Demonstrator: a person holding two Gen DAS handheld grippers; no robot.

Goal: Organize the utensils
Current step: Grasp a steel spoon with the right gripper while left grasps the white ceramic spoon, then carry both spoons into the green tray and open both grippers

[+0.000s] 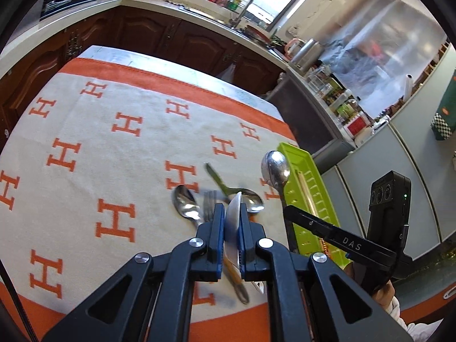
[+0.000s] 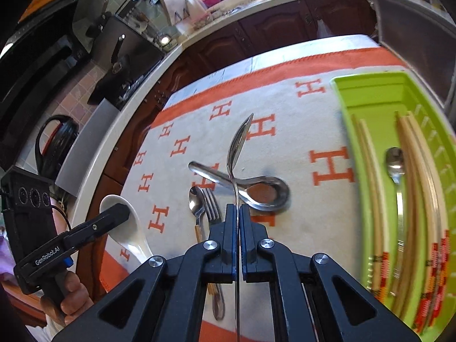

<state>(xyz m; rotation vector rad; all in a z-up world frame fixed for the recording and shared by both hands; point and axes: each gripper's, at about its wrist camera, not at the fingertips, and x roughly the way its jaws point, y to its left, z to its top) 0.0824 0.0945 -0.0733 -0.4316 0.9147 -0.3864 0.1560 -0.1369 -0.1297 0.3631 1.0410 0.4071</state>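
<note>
The left tongs (image 1: 229,209) were clenched on a white ceramic spoon (image 1: 232,222), and the right tongs (image 2: 238,213) gripped a steel spoon (image 2: 238,145) by its handle, both above the worktop cloth (image 1: 85,131). A fork (image 2: 212,203), a small spoon (image 2: 196,202) and a ladle spoon (image 2: 256,189) lay loose below. The green tray (image 2: 370,97) already held chopsticks (image 2: 410,171). Best to carry each spoon level and lower it lengthwise into the tray before loosening
</note>
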